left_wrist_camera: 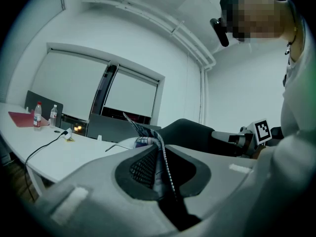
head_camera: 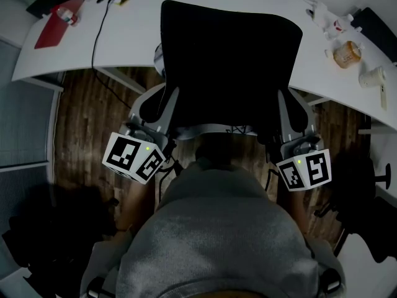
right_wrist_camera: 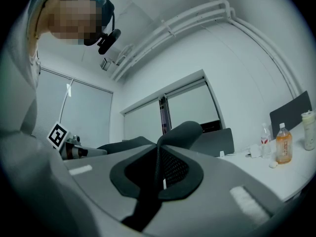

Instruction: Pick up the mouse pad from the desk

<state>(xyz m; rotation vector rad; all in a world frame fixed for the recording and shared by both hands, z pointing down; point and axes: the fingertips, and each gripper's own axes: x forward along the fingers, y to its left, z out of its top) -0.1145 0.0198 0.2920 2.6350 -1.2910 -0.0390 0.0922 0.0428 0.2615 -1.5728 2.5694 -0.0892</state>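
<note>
The mouse pad (head_camera: 229,61) is a large black mat with rounded corners. It hangs off the desk, stretched between my two grippers in front of my chest. My left gripper (head_camera: 158,113) is shut on its left edge. In the left gripper view the thin pad (left_wrist_camera: 148,132) stands edge-on in the jaws of my left gripper (left_wrist_camera: 158,147), showing a printed face. My right gripper (head_camera: 290,120) is shut on the pad's right edge. In the right gripper view the dark pad (right_wrist_camera: 182,130) curls up out of the jaws of my right gripper (right_wrist_camera: 159,154).
A curved white desk (head_camera: 124,36) runs across the far side. On it lie a red folder (head_camera: 59,23), a black cable (head_camera: 96,42), an orange drink bottle (head_camera: 346,53) and a cup (head_camera: 372,77). Wooden floor (head_camera: 80,117) shows below the pad.
</note>
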